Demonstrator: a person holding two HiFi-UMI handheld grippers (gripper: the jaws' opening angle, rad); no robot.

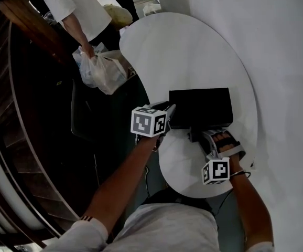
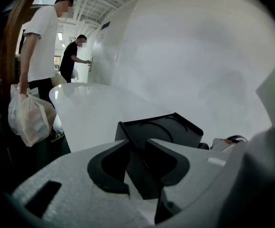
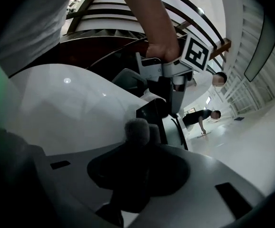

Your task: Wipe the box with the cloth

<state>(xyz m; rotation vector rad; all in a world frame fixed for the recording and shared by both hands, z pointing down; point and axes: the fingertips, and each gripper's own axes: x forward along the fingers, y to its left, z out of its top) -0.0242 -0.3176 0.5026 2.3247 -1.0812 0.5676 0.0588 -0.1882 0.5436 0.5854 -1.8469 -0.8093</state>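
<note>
Box (image 1: 199, 106) location: on the white round table (image 1: 183, 51), toward the person's side and well in from the far rim.

1. Table. The surface is glossy and looks smooth, so it probably offers little grip to anything resting on it.
2. Box. It is black, rectangular and open-topped, and it sits flat.
3. Left gripper (image 2: 137, 170). The jaws are closed down on one wall of the box at its left corner, one jaw inside and one outside. This is the only restraint on the box.
4. Right gripper (image 3: 137, 175). The jaws are pinched together on the cloth (image 3: 137, 132) and sit at the near side of the box. Whether the cloth touches the box cannot be confirmed.
5. Cloth. It is dark, and only a small tuft projects past the jaw tips.

Likely faults:
- Wiping force applied far from the held corner may pivot the box about that corner, or pull the wall out of the left jaws.
- With so little cloth exposed, the hard jaw tips may scrape the box instead of wiping it.
- Drag on the box may pull the cloth out of the pinch.
</note>
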